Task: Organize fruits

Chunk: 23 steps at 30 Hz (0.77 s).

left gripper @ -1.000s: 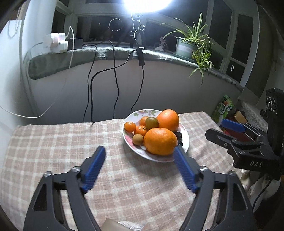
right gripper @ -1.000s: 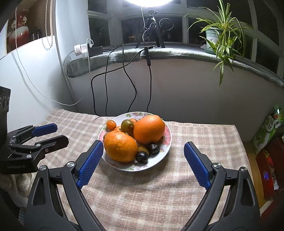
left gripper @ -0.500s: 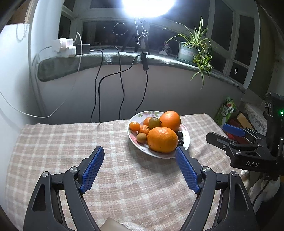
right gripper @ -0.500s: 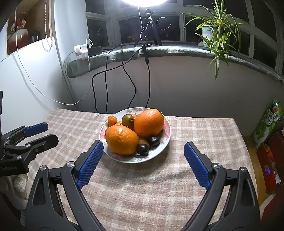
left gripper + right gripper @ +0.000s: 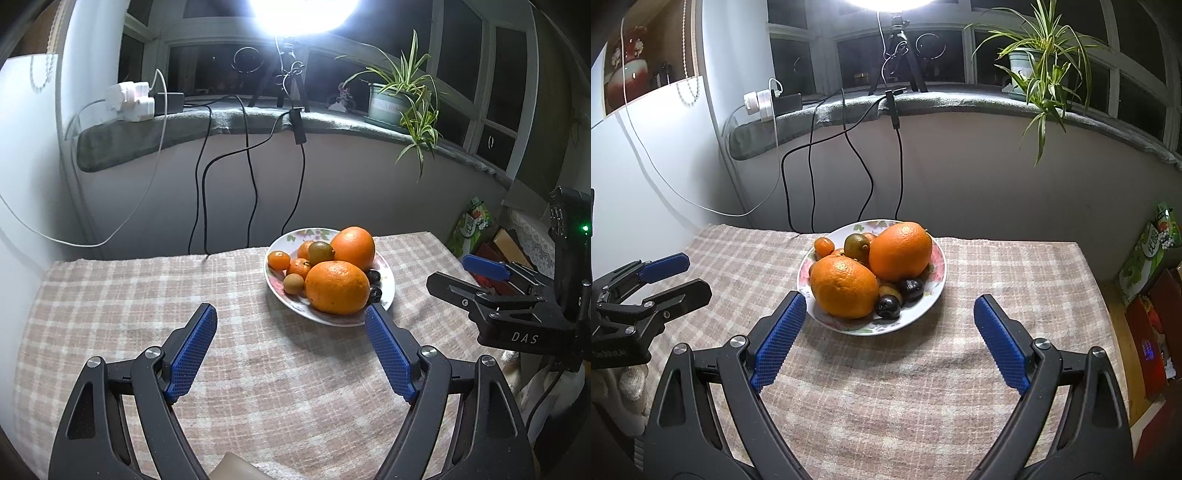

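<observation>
A checked beige cloth (image 5: 886,387) covers the table, lit hard by a lamp on the windowsill behind.

Nearest the right wrist camera, the right gripper (image 5: 890,328) hangs level above the cloth, its blue-padded jaws spread wide and holding nothing; its fingers point at the near rim of the floral plate (image 5: 931,295), the left pad just short of that rim. The left gripper (image 5: 290,349) is posed alike, spread and empty over bare cloth, its right pad (image 5: 388,354) crossing the plate's near edge in the left wrist view. Each tool shows in the other's view off to the side, level and aimed across the table.

The fruit is all on the plate: a large orange (image 5: 844,288) at the front, a second large orange (image 5: 900,251) behind it, two dark plums (image 5: 888,306) beside them, a greenish citrus (image 5: 857,246) and small mandarins (image 5: 824,246) at the back.

Beyond, black cables (image 5: 812,184) drop down the wall from the sill, where a spider plant (image 5: 1045,74) stands to the right.
</observation>
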### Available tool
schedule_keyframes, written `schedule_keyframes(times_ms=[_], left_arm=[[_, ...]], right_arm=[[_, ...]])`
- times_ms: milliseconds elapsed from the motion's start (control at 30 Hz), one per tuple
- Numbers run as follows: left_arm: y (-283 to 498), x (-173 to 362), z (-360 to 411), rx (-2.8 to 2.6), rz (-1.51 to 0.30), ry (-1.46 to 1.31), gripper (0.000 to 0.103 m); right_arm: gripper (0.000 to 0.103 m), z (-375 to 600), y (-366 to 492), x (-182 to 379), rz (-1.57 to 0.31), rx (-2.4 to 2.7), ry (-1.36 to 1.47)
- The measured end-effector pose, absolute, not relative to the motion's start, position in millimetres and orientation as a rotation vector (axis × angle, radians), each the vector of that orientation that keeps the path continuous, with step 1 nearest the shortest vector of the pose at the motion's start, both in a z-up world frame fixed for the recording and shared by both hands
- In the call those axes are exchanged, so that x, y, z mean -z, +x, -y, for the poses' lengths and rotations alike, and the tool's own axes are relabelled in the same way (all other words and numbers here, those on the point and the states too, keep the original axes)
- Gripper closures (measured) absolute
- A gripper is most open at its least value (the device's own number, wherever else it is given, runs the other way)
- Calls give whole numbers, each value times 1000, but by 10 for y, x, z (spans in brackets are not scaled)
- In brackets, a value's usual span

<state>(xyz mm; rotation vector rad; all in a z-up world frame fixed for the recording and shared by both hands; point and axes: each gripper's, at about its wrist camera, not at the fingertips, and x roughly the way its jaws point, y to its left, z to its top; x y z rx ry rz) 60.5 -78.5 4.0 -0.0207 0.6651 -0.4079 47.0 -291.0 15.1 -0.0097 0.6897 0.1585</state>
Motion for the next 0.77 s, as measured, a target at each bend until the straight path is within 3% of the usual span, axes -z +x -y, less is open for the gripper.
schedule_keyframes(times_ms=[767], left_arm=[[624,-5,795,417,-664,-17,21]], right_arm=[[9,2968,491,-90,-703,-128,2]])
